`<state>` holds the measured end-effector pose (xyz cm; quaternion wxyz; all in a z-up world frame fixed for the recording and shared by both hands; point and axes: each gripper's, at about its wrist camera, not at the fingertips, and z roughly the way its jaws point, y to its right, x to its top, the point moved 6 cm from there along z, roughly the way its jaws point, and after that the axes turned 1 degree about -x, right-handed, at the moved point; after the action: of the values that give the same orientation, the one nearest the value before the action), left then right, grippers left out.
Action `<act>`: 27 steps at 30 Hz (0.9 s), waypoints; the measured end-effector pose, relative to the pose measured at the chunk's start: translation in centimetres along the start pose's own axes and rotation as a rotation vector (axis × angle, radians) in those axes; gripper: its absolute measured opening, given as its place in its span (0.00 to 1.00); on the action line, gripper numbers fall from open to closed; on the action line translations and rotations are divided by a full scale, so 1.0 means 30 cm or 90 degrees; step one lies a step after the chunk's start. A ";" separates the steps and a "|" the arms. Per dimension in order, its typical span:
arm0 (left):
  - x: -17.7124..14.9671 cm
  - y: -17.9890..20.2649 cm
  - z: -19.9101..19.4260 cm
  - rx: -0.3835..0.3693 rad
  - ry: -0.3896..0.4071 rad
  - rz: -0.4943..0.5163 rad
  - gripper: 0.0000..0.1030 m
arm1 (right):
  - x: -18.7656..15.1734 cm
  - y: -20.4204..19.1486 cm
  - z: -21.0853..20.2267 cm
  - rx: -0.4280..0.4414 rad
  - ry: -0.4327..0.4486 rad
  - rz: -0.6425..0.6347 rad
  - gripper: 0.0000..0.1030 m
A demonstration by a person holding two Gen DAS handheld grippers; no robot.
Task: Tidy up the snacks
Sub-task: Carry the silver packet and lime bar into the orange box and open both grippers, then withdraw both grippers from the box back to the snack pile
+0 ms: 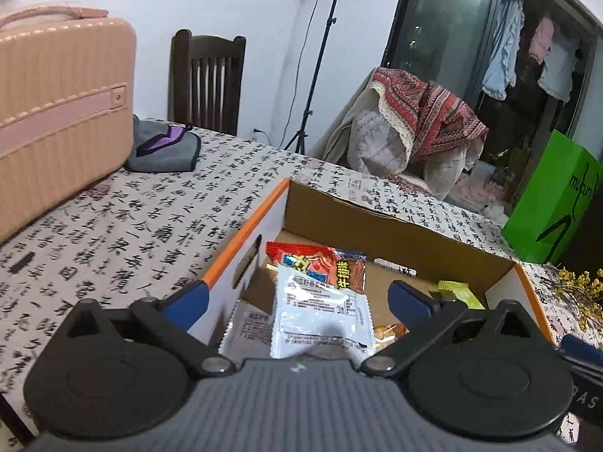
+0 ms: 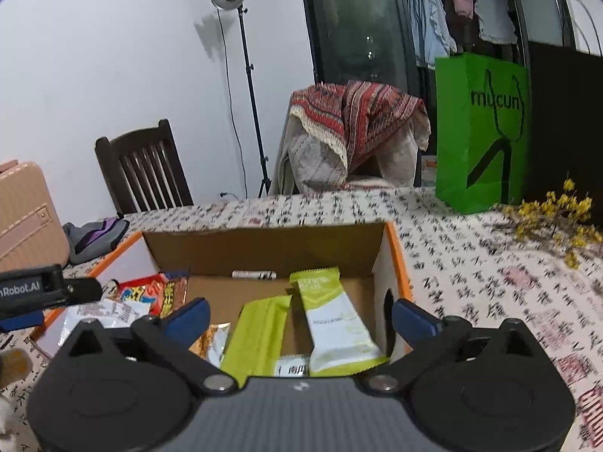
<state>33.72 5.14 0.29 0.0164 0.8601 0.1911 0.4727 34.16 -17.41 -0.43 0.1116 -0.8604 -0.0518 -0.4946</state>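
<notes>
An open cardboard box with orange rims (image 1: 248, 222) (image 2: 399, 256) stands on the calligraphy tablecloth and holds snack packets. In the left wrist view a white packet (image 1: 320, 312) lies over a red packet (image 1: 320, 263), with a green packet (image 1: 459, 293) to the right. In the right wrist view two green-and-white packets (image 2: 335, 320) (image 2: 260, 335) lie in the box's right half, with the red packet (image 2: 150, 293) at the left. My left gripper (image 1: 297, 301) is open and empty above the box's left side. My right gripper (image 2: 301, 316) is open and empty above the right side.
A pink suitcase (image 1: 56, 113) and a grey-purple pouch (image 1: 166, 147) sit at the table's far left. A green paper bag (image 2: 482, 132) and yellow flowers (image 2: 557, 218) are at the right. A dark wooden chair (image 2: 143, 169) and a light stand (image 2: 248, 86) are behind.
</notes>
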 end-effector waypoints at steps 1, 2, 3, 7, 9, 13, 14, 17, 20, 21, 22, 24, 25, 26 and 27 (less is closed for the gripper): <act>0.005 -0.001 -0.020 0.006 0.005 0.002 1.00 | 0.008 0.001 -0.014 0.000 0.005 -0.002 1.00; 0.009 -0.002 -0.040 0.009 0.010 0.004 1.00 | 0.017 0.000 -0.033 -0.002 0.010 -0.005 1.00; 0.011 -0.003 -0.055 0.009 0.013 0.007 1.00 | 0.025 -0.001 -0.053 -0.005 0.016 -0.008 1.00; -0.003 -0.010 -0.129 0.003 0.017 0.024 1.00 | 0.038 -0.010 -0.128 -0.002 0.024 -0.013 1.00; -0.018 -0.019 -0.159 -0.002 0.013 0.031 1.00 | 0.031 -0.016 -0.167 0.000 0.023 -0.020 1.00; -0.057 -0.047 -0.210 -0.002 0.003 0.050 1.00 | -0.012 -0.018 -0.224 0.009 0.003 -0.026 1.00; -0.068 -0.056 -0.220 -0.004 -0.002 0.052 1.00 | -0.025 -0.017 -0.230 0.009 -0.009 -0.026 1.00; -0.103 -0.082 -0.250 -0.009 -0.011 0.058 1.00 | -0.070 -0.014 -0.256 0.013 -0.038 -0.026 1.00; -0.140 -0.107 -0.278 -0.010 -0.023 0.069 1.00 | -0.118 -0.013 -0.293 0.013 -0.056 -0.029 1.00; -0.150 -0.115 -0.286 -0.012 -0.026 0.076 1.00 | -0.134 -0.012 -0.304 0.012 -0.062 -0.031 1.00; -0.162 -0.123 -0.293 -0.013 -0.029 0.082 1.00 | -0.152 -0.013 -0.315 0.012 -0.069 -0.034 1.00; -0.188 -0.140 -0.304 -0.010 -0.036 0.089 1.00 | -0.184 -0.012 -0.327 0.010 -0.084 -0.038 1.00; -0.198 -0.150 -0.308 -0.008 -0.040 0.088 1.00 | -0.200 -0.010 -0.332 0.010 -0.092 -0.038 1.00; -0.210 -0.161 -0.311 -0.007 -0.044 0.086 1.00 | -0.217 -0.006 -0.337 0.011 -0.100 -0.035 1.00; -0.220 -0.171 -0.316 -0.005 -0.047 0.084 1.00 | -0.234 -0.004 -0.342 0.012 -0.107 -0.031 1.00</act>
<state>21.16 6.17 -0.86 -0.0045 0.8877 0.1310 0.4414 21.97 -19.62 -1.49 0.1031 -0.8963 -0.0865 -0.4226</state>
